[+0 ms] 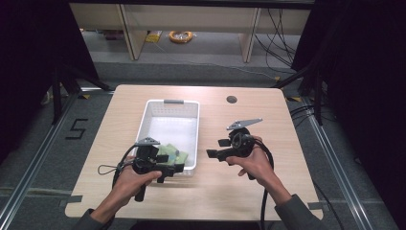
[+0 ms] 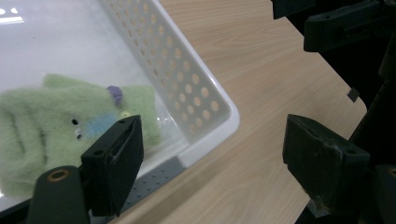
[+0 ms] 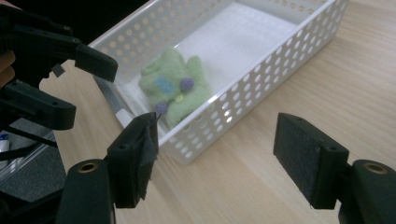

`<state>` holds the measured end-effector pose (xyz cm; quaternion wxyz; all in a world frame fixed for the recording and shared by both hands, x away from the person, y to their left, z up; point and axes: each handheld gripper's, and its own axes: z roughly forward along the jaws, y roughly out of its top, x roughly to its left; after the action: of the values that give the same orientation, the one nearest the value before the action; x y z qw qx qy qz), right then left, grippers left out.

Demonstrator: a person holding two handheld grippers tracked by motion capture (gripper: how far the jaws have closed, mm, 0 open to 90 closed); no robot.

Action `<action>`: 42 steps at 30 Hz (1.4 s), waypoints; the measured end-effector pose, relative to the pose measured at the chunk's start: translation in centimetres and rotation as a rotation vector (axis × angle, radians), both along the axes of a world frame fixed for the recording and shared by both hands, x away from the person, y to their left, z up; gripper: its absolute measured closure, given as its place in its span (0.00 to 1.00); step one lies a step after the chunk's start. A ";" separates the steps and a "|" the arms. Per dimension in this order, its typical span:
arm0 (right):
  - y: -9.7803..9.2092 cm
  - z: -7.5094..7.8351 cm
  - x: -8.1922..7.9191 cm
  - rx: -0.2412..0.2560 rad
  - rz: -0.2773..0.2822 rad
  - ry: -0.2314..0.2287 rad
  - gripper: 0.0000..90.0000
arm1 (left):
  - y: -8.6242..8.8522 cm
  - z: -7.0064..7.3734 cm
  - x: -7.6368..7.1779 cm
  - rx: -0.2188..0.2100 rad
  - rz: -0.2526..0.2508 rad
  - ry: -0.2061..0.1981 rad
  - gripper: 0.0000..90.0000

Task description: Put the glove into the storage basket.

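Observation:
A white perforated basket (image 1: 189, 112) (image 2: 187, 84) (image 3: 261, 70) stands at the middle of the wooden table. A green plush toy (image 1: 173, 154) (image 2: 51, 126) (image 3: 175, 88) with purple knobs and a blue patch lies in its near end. My left gripper (image 1: 173, 169) (image 2: 219, 158) is open at the basket's near right corner, its jaws straddling that corner above the rim. My right gripper (image 1: 216, 148) (image 3: 222, 158) is open too, just right of the basket and pointing left at it, with nothing between its jaws. The two grippers face each other across the corner.
A round cable hole (image 1: 231, 99) sits at the table's far right. The near table edge (image 1: 191, 216) lies just behind the person's forearms. Beyond the table are wooden shelf legs (image 1: 133, 33) and a yellow coil (image 1: 180, 36) on the floor.

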<state>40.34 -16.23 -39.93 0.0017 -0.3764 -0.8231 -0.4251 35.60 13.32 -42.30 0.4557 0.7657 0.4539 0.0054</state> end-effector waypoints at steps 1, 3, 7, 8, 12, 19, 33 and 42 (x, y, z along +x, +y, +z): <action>-0.5 -0.1 0.1 -0.003 0.012 -0.039 0.35 | -0.2 0.0 -0.2 0.003 -0.004 -0.003 0.22; -1.1 0.0 -0.3 0.005 0.004 -0.046 0.35 | -0.6 0.0 -0.6 0.006 -0.025 -0.013 0.22; -2.4 -0.1 -1.1 0.034 -0.017 -0.044 0.34 | -1.0 -0.1 -1.3 -0.005 -0.042 -0.025 0.22; -2.4 -0.1 -1.1 0.034 -0.017 -0.044 0.34 | -1.0 -0.1 -1.3 -0.005 -0.042 -0.025 0.22; -3.6 -0.3 -2.0 0.037 -0.031 -0.073 0.34 | -1.6 -0.6 -2.2 0.010 -0.063 -0.045 0.22; -4.8 -0.7 -3.0 0.049 -0.040 -0.071 0.34 | -2.1 -1.3 -2.9 0.002 -0.081 -0.041 0.22; -6.4 -2.2 -5.1 0.080 -0.048 -0.102 0.32 | -3.1 -2.2 -4.2 -0.003 -0.105 -0.052 0.22; -6.9 -3.3 -5.6 0.086 -0.051 -0.093 0.30 | -3.8 -3.2 -4.9 0.009 -0.132 -0.058 0.22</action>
<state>34.72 -23.14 -43.24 -0.0314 -0.3768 -0.7934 -0.4770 30.69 9.54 -45.51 0.4646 0.7956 0.3887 -0.0003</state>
